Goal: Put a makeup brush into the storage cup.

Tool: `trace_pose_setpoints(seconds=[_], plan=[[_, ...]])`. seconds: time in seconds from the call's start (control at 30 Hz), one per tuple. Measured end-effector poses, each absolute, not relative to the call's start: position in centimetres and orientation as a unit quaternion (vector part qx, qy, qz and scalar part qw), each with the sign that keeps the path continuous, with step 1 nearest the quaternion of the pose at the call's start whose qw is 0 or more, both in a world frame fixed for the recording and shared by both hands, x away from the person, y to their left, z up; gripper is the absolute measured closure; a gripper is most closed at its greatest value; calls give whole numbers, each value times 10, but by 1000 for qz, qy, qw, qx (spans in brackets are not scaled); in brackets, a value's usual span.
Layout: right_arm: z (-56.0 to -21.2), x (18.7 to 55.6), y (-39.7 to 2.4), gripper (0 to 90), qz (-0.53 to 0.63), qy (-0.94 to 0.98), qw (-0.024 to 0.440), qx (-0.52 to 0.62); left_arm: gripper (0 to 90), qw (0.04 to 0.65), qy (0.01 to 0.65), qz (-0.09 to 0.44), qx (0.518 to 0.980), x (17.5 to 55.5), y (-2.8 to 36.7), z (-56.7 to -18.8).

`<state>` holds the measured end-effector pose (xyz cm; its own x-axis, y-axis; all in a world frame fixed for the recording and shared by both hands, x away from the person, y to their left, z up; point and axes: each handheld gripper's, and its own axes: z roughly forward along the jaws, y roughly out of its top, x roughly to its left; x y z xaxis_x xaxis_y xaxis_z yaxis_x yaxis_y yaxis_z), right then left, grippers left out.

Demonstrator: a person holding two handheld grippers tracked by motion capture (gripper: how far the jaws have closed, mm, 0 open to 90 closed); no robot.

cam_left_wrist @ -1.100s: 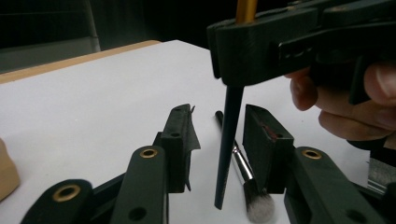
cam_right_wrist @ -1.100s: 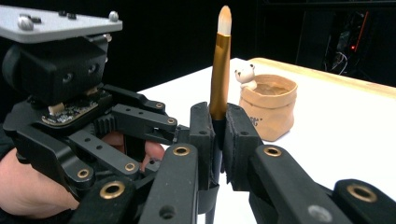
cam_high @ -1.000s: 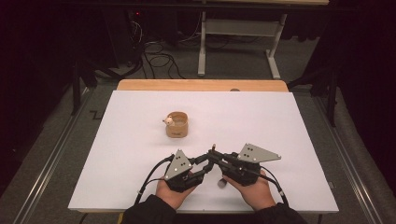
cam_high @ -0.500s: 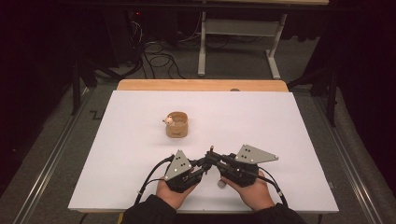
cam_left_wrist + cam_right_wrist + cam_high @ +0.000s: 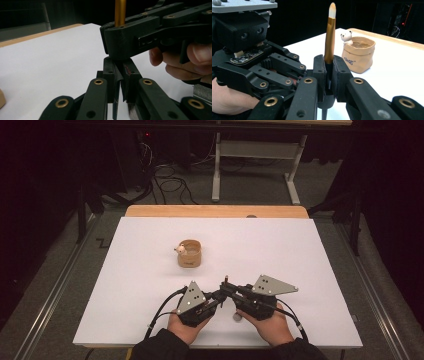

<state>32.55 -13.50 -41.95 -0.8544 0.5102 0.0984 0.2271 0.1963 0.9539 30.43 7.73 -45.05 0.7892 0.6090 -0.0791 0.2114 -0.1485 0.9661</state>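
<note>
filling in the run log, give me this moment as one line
right gripper: shut on brush, upright | left gripper: just closed on brush's lower end | pot: farther up table, untouched

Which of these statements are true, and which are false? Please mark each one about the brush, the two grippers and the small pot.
1. The right gripper holds the gold brush upright. True.
2. The brush tip is black. False: it is pale, whitish.
3. The pot carries a small white bear figure on its rim. True.
4. The left gripper is wide open. False: its jaws are shut on the brush's lower dark part.
5. The pot lies tipped over. False: it stands upright.
</note>
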Motion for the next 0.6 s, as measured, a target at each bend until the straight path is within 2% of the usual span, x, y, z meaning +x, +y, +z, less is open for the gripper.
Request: trace_pose_setpoints(seconds=[0.1, 0.6], plan=[[-419, 326, -135, 834, 586, 763, 121, 242, 834, 590, 279, 169, 738, 304, 77, -450], [-416, 328, -142, 658, 596, 755, 112, 249, 834, 590, 297, 183, 728, 310, 90, -448]])
